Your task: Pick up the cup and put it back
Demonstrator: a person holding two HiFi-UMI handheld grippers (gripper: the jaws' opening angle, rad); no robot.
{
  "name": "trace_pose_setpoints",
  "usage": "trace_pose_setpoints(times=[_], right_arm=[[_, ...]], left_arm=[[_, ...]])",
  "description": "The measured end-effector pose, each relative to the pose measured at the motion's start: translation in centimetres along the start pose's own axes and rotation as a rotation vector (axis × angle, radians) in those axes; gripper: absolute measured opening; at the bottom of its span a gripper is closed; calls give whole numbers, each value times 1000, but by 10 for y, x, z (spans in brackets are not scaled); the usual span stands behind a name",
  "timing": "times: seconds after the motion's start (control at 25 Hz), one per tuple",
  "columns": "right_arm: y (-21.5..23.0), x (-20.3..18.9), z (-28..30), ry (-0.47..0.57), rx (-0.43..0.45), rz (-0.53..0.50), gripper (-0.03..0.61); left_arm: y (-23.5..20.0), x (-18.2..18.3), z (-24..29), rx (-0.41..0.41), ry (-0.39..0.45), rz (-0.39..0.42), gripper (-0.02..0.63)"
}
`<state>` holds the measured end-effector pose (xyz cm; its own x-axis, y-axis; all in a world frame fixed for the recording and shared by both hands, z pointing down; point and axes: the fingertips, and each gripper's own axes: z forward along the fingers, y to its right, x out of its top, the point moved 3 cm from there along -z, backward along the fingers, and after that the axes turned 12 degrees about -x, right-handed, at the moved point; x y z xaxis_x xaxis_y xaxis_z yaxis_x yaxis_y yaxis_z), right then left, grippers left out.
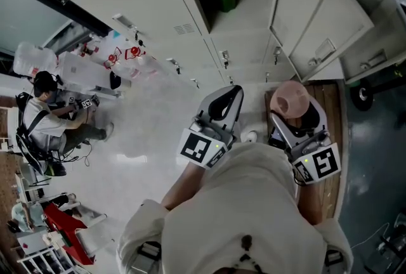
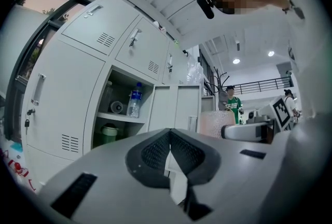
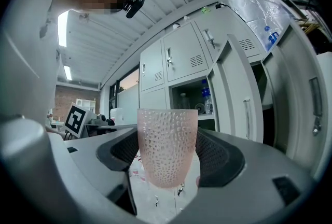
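Clamping the pink cup, right tool hangs clear of locker door.

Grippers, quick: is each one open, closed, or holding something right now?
Left gripper: closed, jaws together, nothing between them.
Right gripper: closed on the pink cup.

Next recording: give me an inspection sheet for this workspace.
Surface: wooden table beside the lockers.
Job's things: pink dimpled cup, upright between the right gripper's jaws.
Clutter: plastic bags against the lockers.
Grippers: right gripper shut on the cup; left gripper shut, empty.
Cables: what looks like a thin cable on the dark floor.
Surroundings: lockers, one open with a bottle and a green pot; a person seated on the floor.
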<state>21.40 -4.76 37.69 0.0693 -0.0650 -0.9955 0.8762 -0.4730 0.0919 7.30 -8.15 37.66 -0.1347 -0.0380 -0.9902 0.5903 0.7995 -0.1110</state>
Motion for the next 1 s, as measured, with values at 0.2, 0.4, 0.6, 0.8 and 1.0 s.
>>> trace_pose_setpoints(times=[0.2,0.4,0.6,0.8,1.0], right_arm=[[5,-2,4,-9,-13,9,353],[5,-3,14,-17,-13,21,353],[6,0,37,-25,-4,15,353],[7,8,76,-31,7,8,353],[14,18,123,-41,3,21,353]], left_arm=[[-7,-2,6,-1,-2,-10,8],[-17,-3,12,-3,-7,-17,8],[-37,-1,18,-1,-8,-14,8],[-74,6,24,17,9,-19,8],[-110,13,40,13,36,-32,8]])
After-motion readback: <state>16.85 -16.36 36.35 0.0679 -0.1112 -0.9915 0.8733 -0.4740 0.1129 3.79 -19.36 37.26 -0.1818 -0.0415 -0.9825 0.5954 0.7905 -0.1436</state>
